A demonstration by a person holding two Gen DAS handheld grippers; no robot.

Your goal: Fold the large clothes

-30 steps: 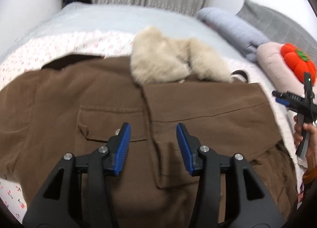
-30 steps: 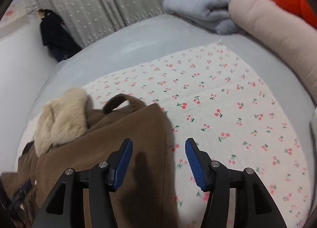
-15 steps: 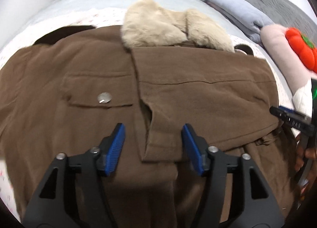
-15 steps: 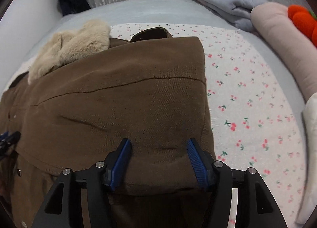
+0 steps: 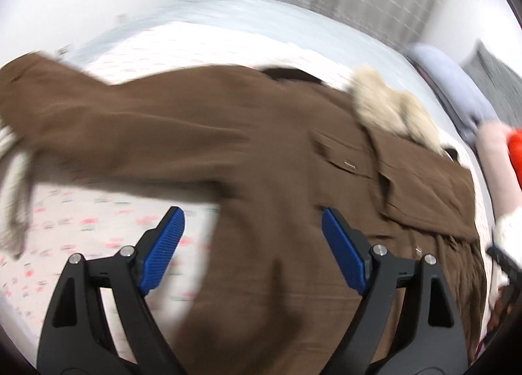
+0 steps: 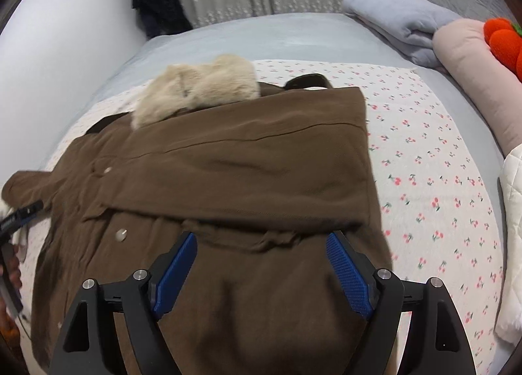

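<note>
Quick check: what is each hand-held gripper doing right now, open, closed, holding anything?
Left hand-held gripper: open, holding nothing, over the coat.
Right hand-held gripper: open, holding nothing, over the coat.

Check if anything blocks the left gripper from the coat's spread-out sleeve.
Nothing visible does. The left gripper, jaws open, hovers over the brown coat; its sleeve lies ahead to the left on the cherry-print sheet, uncovered.

Grey bed (image 6: 293, 35) has a cherry-print sheet (image 6: 434, 159) spread over it, the brown coat (image 6: 248, 179) lying flat on that, with a folded grey blanket (image 6: 401, 22) and pink pillow (image 6: 473, 74) along the right side.
</note>
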